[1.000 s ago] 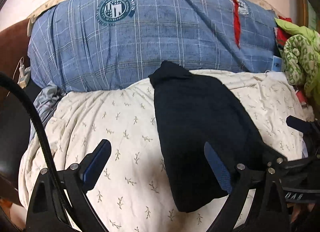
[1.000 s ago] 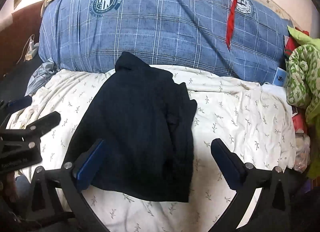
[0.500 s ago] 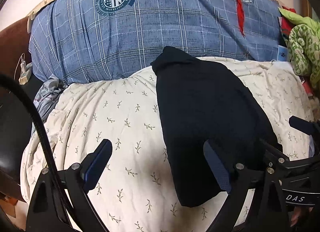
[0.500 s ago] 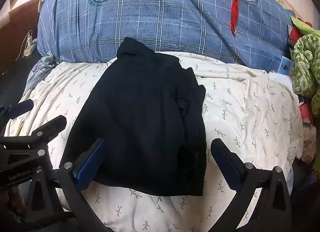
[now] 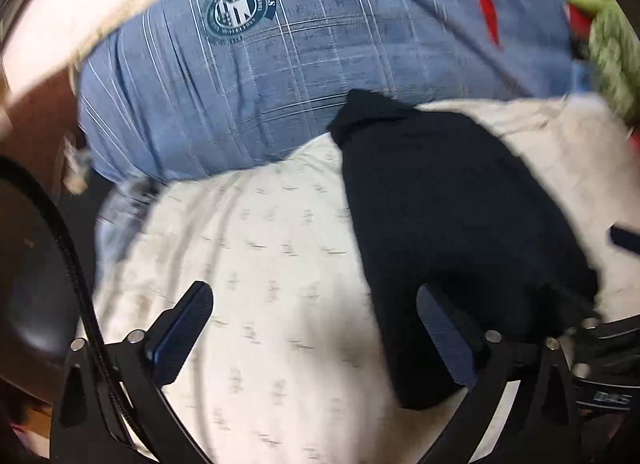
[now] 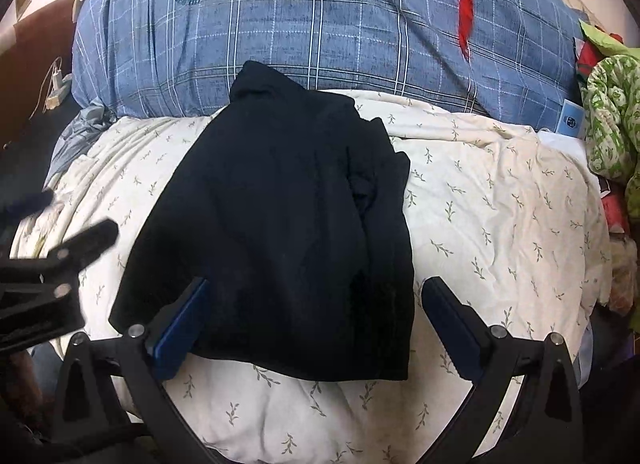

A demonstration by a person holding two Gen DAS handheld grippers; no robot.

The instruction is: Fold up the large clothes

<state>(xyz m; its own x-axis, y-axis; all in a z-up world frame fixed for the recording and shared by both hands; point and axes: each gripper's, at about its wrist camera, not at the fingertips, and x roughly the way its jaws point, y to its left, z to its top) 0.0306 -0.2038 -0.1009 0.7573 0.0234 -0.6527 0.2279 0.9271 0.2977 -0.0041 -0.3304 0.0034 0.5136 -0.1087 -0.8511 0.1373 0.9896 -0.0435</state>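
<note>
A dark navy garment point(image 6: 288, 215) lies folded into a long strip on the cream leaf-print quilt point(image 6: 500, 223); its far end rests against the blue plaid bedding. My right gripper point(image 6: 316, 316) is open and empty, its jaws spread over the garment's near hem. My left gripper point(image 5: 316, 324) is open and empty, left of the garment point(image 5: 452, 223), with its right finger point(image 5: 444, 336) over the garment's near left corner. The left gripper also shows at the left edge of the right wrist view point(image 6: 60, 260).
A big blue plaid duvet roll point(image 6: 320, 23) with a red strip point(image 6: 466, 11) lies along the back. Green patterned cloth point(image 6: 612, 115) is piled at the right. A charger and cable point(image 6: 56, 87) lie at the far left, beside a dark wooden frame point(image 5: 32, 248).
Both grippers have come closer to the garment's near hem, so it looks larger in both views. The left wrist view is now motion-blurred. Both grippers stay open; the garment has not moved.
</note>
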